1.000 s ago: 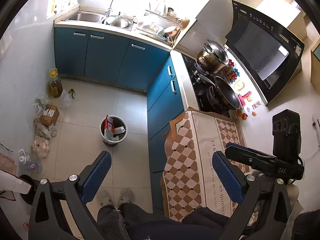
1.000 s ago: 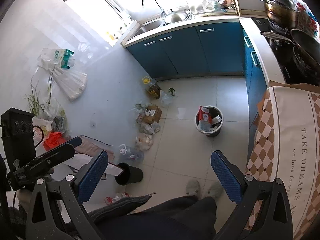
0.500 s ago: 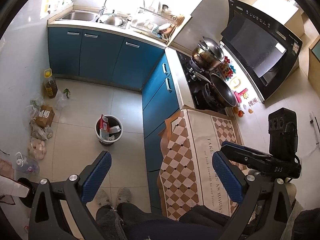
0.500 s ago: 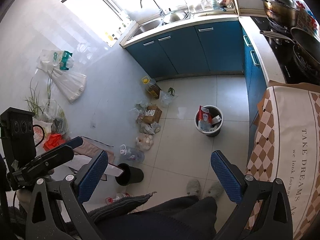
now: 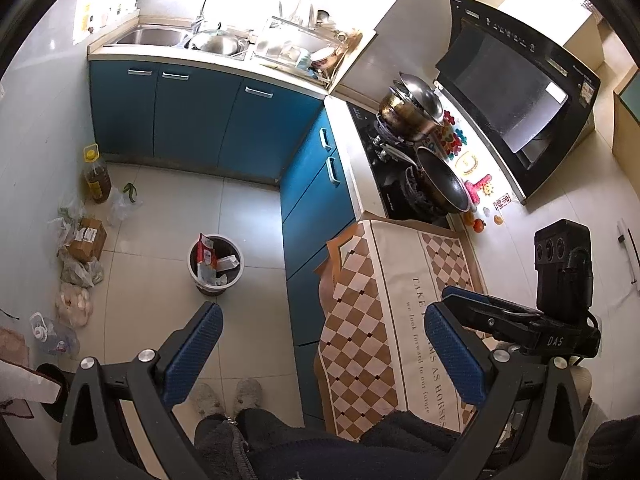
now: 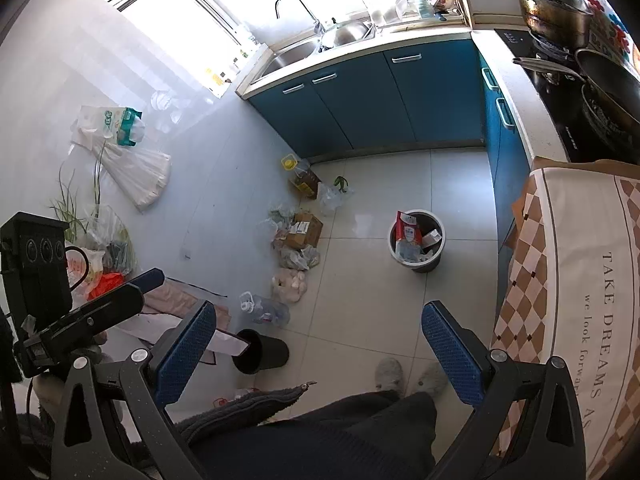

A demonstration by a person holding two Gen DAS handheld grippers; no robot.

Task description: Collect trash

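A round trash bin (image 5: 216, 264) full of packaging stands on the tiled kitchen floor; it also shows in the right wrist view (image 6: 417, 245). Both grippers are held high above the floor, looking down. My left gripper (image 5: 320, 352) is open and empty. My right gripper (image 6: 318, 352) is open and empty. Loose bags, a cardboard box (image 6: 305, 230) and a plastic bottle (image 6: 266, 310) lie along the left wall. A black cup-like container (image 6: 260, 350) lies on its side near my feet.
Blue cabinets (image 5: 192, 120) with a sink line the far wall. A stove with pots (image 5: 416, 152) is at the right. A checkered cloth (image 5: 384, 320) covers the counter beside me. An oil jug (image 5: 96, 174) stands by the wall.
The left wrist view has shifted a little, so the bin and floor items sit slightly further left and nearer. The right wrist view is almost unchanged. Both grippers stay open.
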